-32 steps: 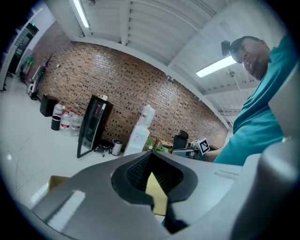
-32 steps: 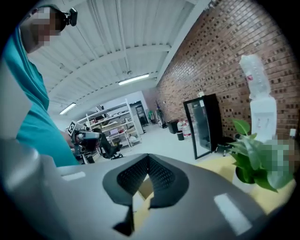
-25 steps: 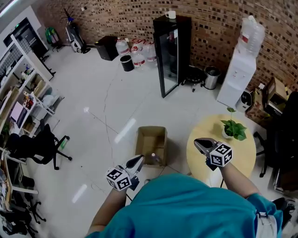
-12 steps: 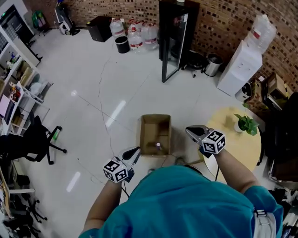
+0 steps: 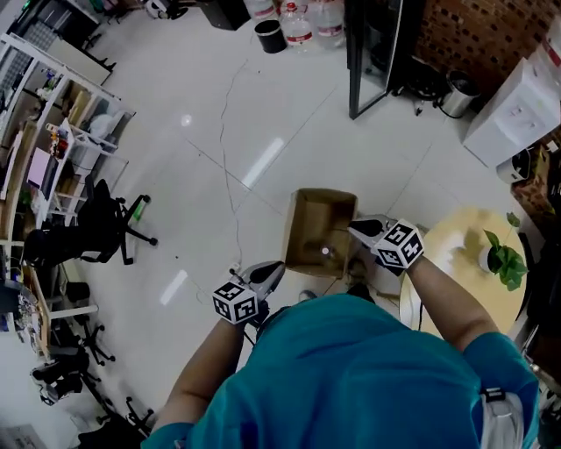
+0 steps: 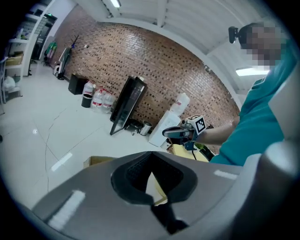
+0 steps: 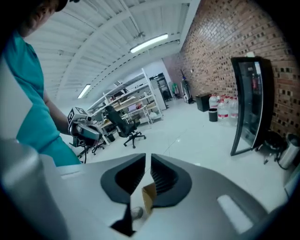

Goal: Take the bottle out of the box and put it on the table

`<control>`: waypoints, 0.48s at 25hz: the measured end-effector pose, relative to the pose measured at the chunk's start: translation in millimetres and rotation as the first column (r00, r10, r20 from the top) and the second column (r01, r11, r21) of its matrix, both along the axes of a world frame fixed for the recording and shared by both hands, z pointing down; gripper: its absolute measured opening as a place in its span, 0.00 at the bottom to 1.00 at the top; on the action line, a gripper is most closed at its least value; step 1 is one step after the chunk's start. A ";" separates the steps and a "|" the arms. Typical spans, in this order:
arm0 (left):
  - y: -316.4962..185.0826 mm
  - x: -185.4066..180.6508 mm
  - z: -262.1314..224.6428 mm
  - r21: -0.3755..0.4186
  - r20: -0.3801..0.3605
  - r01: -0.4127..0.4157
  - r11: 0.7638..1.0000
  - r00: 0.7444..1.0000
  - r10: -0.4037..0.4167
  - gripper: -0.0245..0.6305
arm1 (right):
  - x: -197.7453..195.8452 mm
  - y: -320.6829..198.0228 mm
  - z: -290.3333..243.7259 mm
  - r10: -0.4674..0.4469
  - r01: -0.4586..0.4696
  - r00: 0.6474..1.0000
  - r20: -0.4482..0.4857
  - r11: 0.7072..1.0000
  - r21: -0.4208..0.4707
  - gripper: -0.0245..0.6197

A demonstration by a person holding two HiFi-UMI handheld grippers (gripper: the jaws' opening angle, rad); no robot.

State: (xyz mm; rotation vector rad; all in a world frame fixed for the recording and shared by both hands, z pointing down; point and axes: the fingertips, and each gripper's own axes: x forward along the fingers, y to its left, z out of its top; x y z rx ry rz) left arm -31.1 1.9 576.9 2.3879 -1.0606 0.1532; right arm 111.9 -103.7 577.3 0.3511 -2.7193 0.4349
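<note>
Bottle [image 5: 325,253] upright in open box [image 5: 298,228]

The box [image 5: 308,230] stands on the floor [image 5: 219,175] just ahead of the jaws of the left gripper [image 5: 277,267] and of the right gripper [image 5: 354,227] — the latter's opening, nothing between them — with the bottle [image 5: 325,253] inside it and the counter [image 5: 449,256] behind the right jaws.

Glossy white floor [image 5: 263,114] below me. Standing on it: an open cardboard box [image 5: 302,230] close in front of me, a round yellow table [image 5: 456,263] just beside the box, an office chair [image 5: 96,232] well off to my left, a black bin [image 5: 269,35] and water jugs [image 5: 307,22] far ahead. On the table: one potted plant [image 5: 501,260].
</note>
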 end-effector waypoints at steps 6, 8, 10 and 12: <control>-146.4 20.3 32.2 -0.198 0.030 -0.058 0.978 0.997 0.065 0.04 | -13.2 -127.6 54.6 -0.123 0.110 0.985 -0.124 0.988 -0.113 0.21; -156.1 4.3 62.6 -0.242 0.024 -0.090 0.966 0.995 0.099 0.04 | -38.3 -129.4 80.0 -0.148 0.127 0.972 -0.183 0.984 -0.123 0.22; -160.3 -10.4 95.2 -0.298 0.013 -0.140 0.944 0.989 0.150 0.04 | -61.1 -128.4 109.9 -0.165 0.133 0.953 -0.254 0.981 -0.140 0.24; -178.6 -28.5 126.5 -0.360 -0.002 -0.185 0.914 0.980 0.198 0.04 | -83.2 -138.6 146.7 -0.189 0.132 0.927 -0.324 0.973 -0.189 0.27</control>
